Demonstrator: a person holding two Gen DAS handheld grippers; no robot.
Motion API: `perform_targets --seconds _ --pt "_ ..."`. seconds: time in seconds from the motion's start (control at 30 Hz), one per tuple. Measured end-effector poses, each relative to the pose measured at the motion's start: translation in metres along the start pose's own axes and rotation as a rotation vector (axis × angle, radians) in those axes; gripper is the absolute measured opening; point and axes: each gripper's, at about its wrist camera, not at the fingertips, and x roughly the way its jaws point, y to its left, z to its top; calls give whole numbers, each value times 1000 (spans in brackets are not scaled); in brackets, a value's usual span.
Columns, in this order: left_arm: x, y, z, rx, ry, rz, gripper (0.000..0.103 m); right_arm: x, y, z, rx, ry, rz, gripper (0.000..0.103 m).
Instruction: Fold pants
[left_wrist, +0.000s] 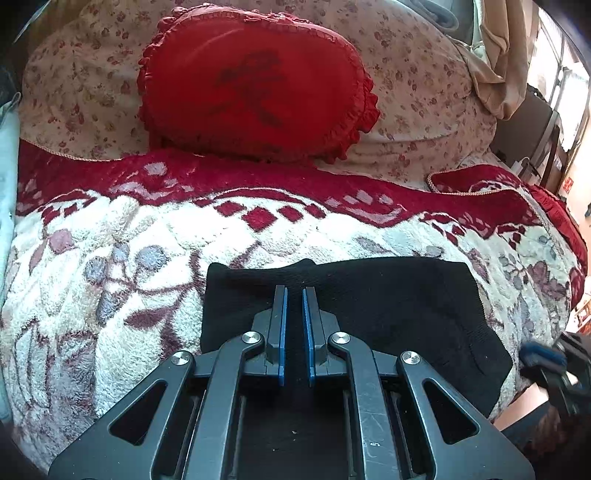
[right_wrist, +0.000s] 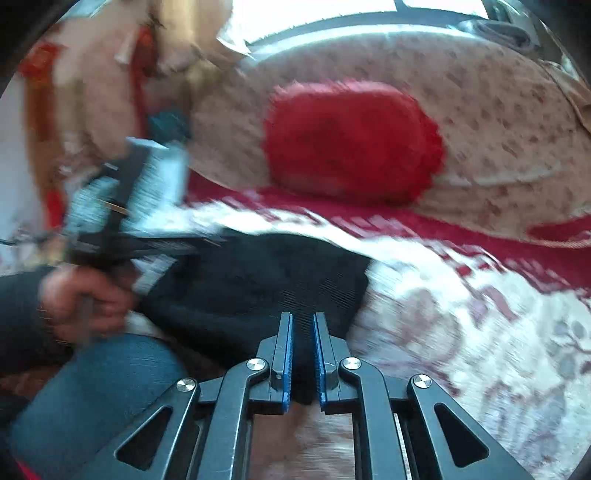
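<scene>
black pants (left_wrist: 369, 306) lie on the bed's fleece blanket (left_wrist: 110, 266) as a compact folded bundle, so folding appears nearly done. left tool (left_wrist: 294, 291) and right tool (right_wrist: 303, 317) are both pressed nearly together, pinching nothing visible.

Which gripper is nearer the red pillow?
About even, can't call it. Left gripper and right gripper both sit over the black pants, well short of the pillow.
</scene>
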Motion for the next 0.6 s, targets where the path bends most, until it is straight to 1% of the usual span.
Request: perform_targets --seconds 0.03,0.07,0.17,0.23,0.4,0.43,0.47,0.5,0.57,0.6 --pt "0 0 0 -1 -1 0 7 2 10 1 -31 -12 17 10" --pt "0 0 0 -1 -1 -1 7 9 14 0 -35 7 14 9" --pt "1 -1 0 -2 0 -3 7 39 8 -11 0 141 -6 10" --pt "1 -1 0 -5 -1 -5 7 37 -1 -12 46 145 17 9" --pt "1 -2 0 1 -3 -5 7 33 -9 -14 103 153 34 10" --pt "1 -2 0 2 -3 -4 7 32 -12 -14 117 155 43 10" --pt "2 -2 0 2 -2 -4 7 32 -16 -13 156 158 71 10" --pt "1 -2 0 -1 -3 -6 7 30 -21 -12 181 150 90 10" --pt "1 -2 0 1 -3 -5 7 15 -22 -4 201 58 110 10" --pt "1 -3 -1 3 -4 -3 7 9 -21 1 195 17 103 10"
